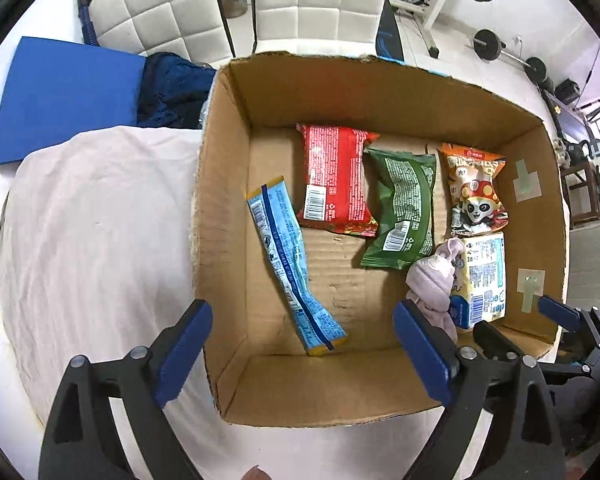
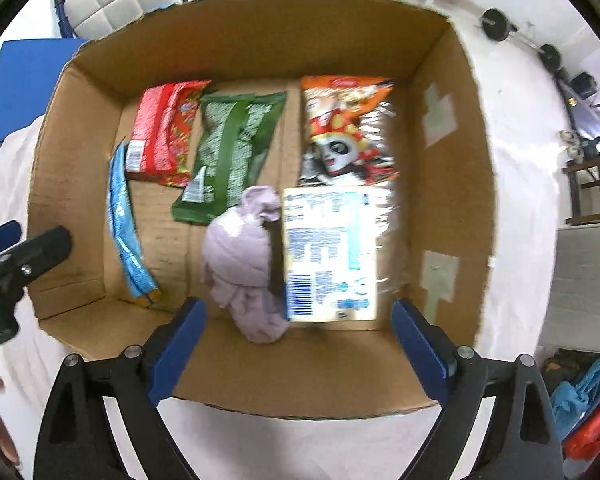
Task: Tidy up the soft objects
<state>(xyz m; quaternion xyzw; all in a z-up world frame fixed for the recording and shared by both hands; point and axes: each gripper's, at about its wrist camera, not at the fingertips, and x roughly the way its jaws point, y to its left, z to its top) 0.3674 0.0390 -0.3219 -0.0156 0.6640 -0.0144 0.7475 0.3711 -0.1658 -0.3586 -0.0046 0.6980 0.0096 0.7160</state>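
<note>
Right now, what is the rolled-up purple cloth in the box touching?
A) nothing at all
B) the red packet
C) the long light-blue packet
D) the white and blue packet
D: the rolled purple cloth lies right against the left edge of the white and blue packet, while the red packet and long light-blue packet sit apart from it.

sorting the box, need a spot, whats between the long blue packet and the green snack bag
Between the long blue packet and the green snack bag lies only bare cardboard box floor, clearest in the left wrist view; farther back, the red packet fills that gap.
</note>
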